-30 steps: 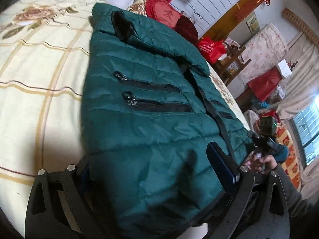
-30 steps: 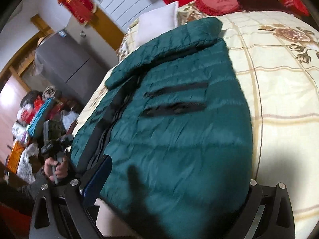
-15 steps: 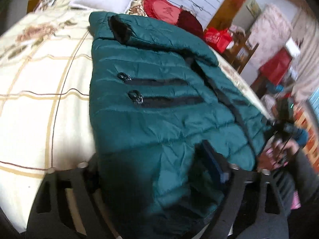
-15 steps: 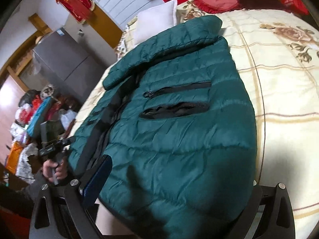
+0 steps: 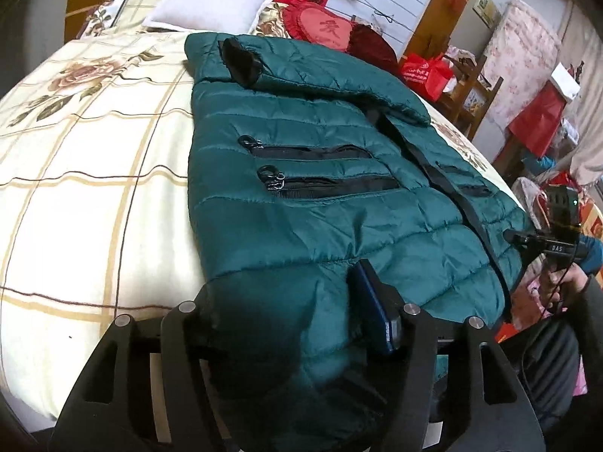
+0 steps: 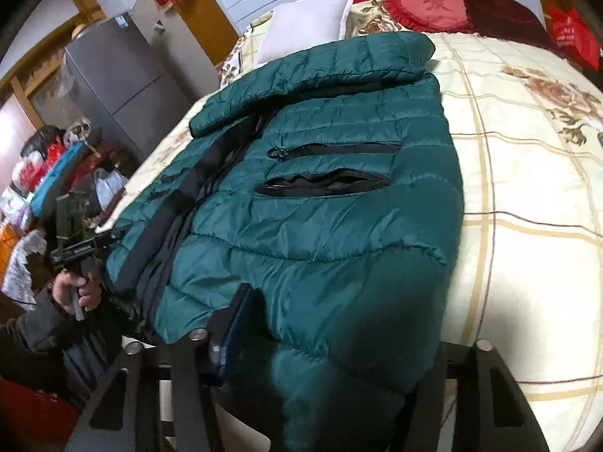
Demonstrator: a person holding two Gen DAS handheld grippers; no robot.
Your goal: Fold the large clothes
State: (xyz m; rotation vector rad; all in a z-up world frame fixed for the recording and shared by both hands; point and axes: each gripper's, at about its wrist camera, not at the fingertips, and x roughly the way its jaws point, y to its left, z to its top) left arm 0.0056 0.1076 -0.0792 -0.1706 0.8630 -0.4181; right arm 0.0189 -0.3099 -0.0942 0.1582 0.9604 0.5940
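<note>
A dark green puffer jacket [image 5: 312, 196] lies front up on the bed, sleeves folded across its chest, hem towards me. It also shows in the right wrist view [image 6: 331, 203]. My left gripper [image 5: 286, 324] is shut on the hem at its left corner; the fabric bulges between the fingers [image 5: 373, 312]. My right gripper [image 6: 331, 339] is shut on the hem at the right corner, one blue pad [image 6: 233, 324] showing. Each gripper appears in the other's view, at the bed's near edge.
The bed [image 5: 94, 173] has a cream checked floral cover. A white pillow [image 5: 211, 3] and red cushions [image 5: 324, 26] lie at the head. Red bags and furniture [image 5: 426, 71] crowd the right side; a grey fridge [image 6: 124, 75] stands left.
Both grippers have lifted the hem and drawn it towards me, so the lower jacket bunches up. The left wrist view has swung to show more of the bed head.
</note>
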